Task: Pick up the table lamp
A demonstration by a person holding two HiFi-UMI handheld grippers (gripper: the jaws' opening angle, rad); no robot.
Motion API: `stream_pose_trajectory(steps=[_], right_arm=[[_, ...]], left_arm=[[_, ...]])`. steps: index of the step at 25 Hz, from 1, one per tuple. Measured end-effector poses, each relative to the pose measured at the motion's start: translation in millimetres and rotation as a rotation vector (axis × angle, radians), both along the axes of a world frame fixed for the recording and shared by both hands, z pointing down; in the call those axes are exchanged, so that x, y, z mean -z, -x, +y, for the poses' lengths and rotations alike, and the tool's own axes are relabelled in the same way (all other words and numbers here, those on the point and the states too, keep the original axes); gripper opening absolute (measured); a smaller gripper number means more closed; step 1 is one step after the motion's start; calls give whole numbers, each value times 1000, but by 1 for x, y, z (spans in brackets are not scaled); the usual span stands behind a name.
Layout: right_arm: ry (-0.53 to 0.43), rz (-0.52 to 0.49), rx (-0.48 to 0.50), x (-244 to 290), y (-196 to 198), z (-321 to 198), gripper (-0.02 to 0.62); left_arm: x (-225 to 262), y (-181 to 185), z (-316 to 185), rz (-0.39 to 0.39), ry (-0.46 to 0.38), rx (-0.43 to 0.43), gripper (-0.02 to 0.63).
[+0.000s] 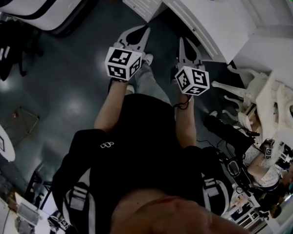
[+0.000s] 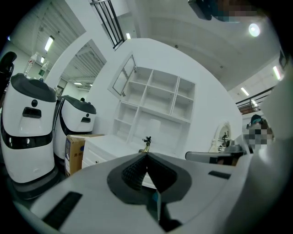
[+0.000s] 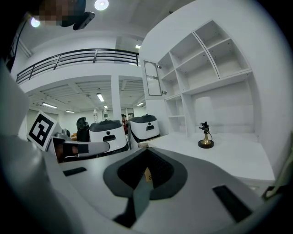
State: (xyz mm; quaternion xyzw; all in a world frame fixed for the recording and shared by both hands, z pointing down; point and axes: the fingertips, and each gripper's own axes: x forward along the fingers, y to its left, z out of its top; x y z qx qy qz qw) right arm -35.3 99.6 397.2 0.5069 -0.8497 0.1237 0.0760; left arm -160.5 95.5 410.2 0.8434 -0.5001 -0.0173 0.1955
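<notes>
Head view looks down on the person's forearms, held out over a dark floor [image 1: 64,95]. The left gripper [image 1: 139,35] is at upper centre-left and the right gripper [image 1: 185,45] is just to its right. Both aim toward a white tabletop [image 1: 215,24] at the upper right, and nothing standing on it can be made out from here. In the left gripper view the jaws are pressed together at the tip with nothing between them. The table lamp [image 2: 146,142] shows just above that tip at the centre of the frame, small and far off. It stands upright on the tabletop below a set of white shelves [image 2: 155,105]. In the right gripper view the jaws also meet at the tip and hold nothing. There the lamp sits right of centre, with a round gold base and a dark head. It stands alone on the bare white surface, well apart from the jaws. As I judge it, none of the pick-up itself is done, since the lamp is untouched and both grippers are only lined up toward it from a distance. What is left appears to be nearly everything: closing the gap to the tabletop, opening one pair of jaws, setting them around the slim stem or the base, closing on it and lifting the lamp clear.
</notes>
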Motion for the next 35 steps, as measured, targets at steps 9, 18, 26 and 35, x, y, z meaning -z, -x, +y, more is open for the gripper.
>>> stream_pose_trajectory(steps=[9, 18, 26, 35], right_arm=[[45, -24, 33, -13, 3, -100, 17], [54, -5, 14, -20, -8, -188, 17], [26, 14, -86, -9, -67, -235, 17], [55, -12, -101, -27, -65, -269, 17]], left_arm=[[-9, -10, -83, -18, 32, 12, 9], [-11, -19, -181, -6, 41, -10, 9], [-2, -87, -230, 5, -9, -125, 9], [-19, -76, -264, -35, 15, -110, 9]])
